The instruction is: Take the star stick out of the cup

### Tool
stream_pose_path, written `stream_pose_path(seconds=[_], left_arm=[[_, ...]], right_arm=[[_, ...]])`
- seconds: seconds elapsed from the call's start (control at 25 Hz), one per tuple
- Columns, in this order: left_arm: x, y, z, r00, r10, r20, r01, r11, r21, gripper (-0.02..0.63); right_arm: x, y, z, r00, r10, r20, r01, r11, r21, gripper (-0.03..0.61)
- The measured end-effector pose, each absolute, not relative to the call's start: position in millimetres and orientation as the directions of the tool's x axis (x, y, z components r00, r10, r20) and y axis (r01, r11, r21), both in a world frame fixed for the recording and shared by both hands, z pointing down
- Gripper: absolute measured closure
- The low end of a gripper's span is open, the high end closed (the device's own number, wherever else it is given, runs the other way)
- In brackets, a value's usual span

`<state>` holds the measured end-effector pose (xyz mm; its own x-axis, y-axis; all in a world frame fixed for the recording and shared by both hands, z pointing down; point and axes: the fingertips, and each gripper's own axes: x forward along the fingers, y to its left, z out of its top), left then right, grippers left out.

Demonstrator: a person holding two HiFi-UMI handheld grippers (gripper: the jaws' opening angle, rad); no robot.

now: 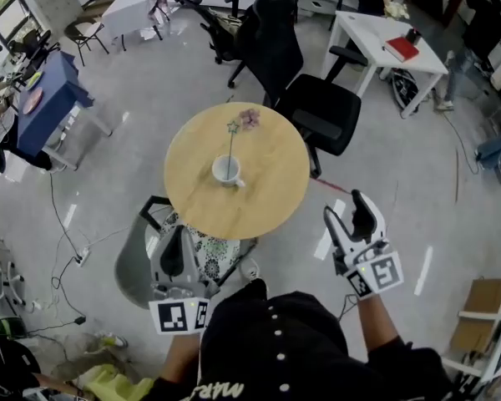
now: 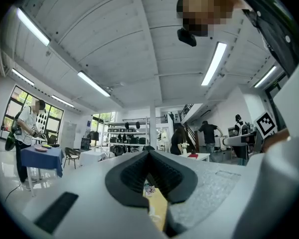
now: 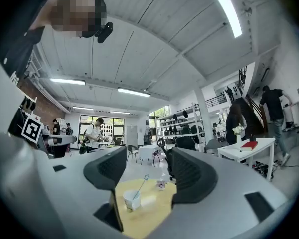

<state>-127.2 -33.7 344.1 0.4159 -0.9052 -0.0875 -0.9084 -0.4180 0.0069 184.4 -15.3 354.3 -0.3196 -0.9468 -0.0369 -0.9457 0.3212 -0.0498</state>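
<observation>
Well ahead of left gripper [image 1: 174, 245], right gripper [image 1: 345, 209], star stick [image 1: 230, 144] in cup [image 1: 226, 170].

The only writing I can find is pale lettering [image 1: 223, 388] on the person's black top [image 1: 301, 349], cut off by the head view's lower edge and too partial to read surely.

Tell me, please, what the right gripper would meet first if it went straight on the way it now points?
Probably the white cup holding the star stick on the round table: it shows between the right gripper's open jaws, slightly left of centre. Depth is unclear; nothing nearer shows.
</observation>
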Motion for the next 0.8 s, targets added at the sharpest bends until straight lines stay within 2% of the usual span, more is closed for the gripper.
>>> stream_pose_path(seconds=[0.44,0.6,0.8], left_arm=[[-144,-118,350,0.405,-0.911,-0.077,-0.913,-0.408,0.023,0.610],[-148,-136,343,0.372,-0.919,-0.131,-0.926,-0.377,0.013,0.611],[-142,-161,344,0.337,-0.933,-0.129,-0.940,-0.341,0.010,0.611]], right_arm=[[164,-112,366,-0.364,-0.931,0.009,-0.928,0.362,-0.092,0.304],[163,-145,376,-0.393,-0.919,0.026,-0.915,0.389,-0.106,0.304],[161,-185,386,-0.435,-0.900,0.036,-0.895,0.428,-0.126,0.304]])
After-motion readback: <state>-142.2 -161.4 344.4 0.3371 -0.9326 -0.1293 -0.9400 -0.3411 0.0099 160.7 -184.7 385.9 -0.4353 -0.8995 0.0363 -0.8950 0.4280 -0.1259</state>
